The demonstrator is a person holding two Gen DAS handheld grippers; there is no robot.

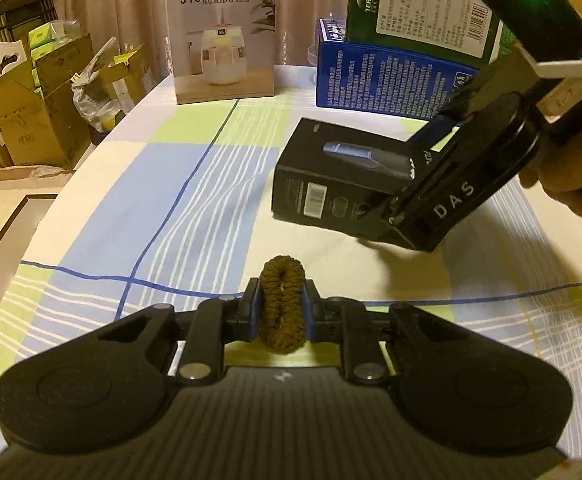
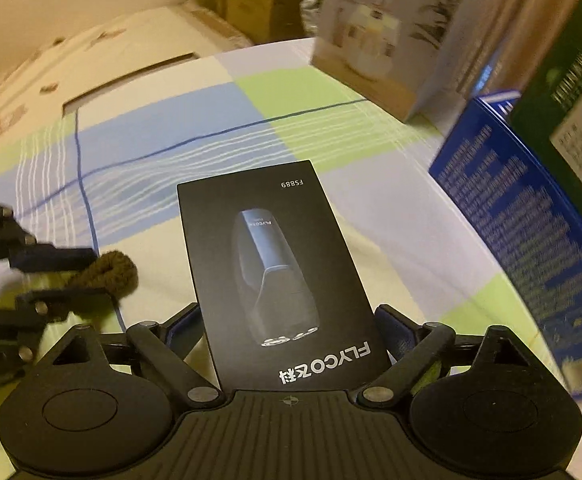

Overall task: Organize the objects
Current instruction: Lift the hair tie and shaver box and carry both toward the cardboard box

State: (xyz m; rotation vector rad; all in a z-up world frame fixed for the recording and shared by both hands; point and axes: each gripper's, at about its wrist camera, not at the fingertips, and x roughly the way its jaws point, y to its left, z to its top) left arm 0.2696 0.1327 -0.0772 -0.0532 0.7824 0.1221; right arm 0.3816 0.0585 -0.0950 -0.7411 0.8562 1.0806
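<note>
The left gripper [image 1: 281, 312] has its jaws clenched on a brown braided scrunchie [image 1: 282, 307], pinched upright so the loop stands clear of the checked tablecloth [image 1: 139, 184]. The right gripper [image 2: 287, 332] grasps the near end of the black shaver box [image 2: 269, 264], its jaws bearing on the two long sides, probably so it can be carried flat. Just right of the shaver box stands a blue box [image 2: 531, 232] with a green box [image 2: 563, 92] on top; beyond it, the humidifier box [image 1: 222, 36]. Open cloth lies to its left, before the table edge.
</note>
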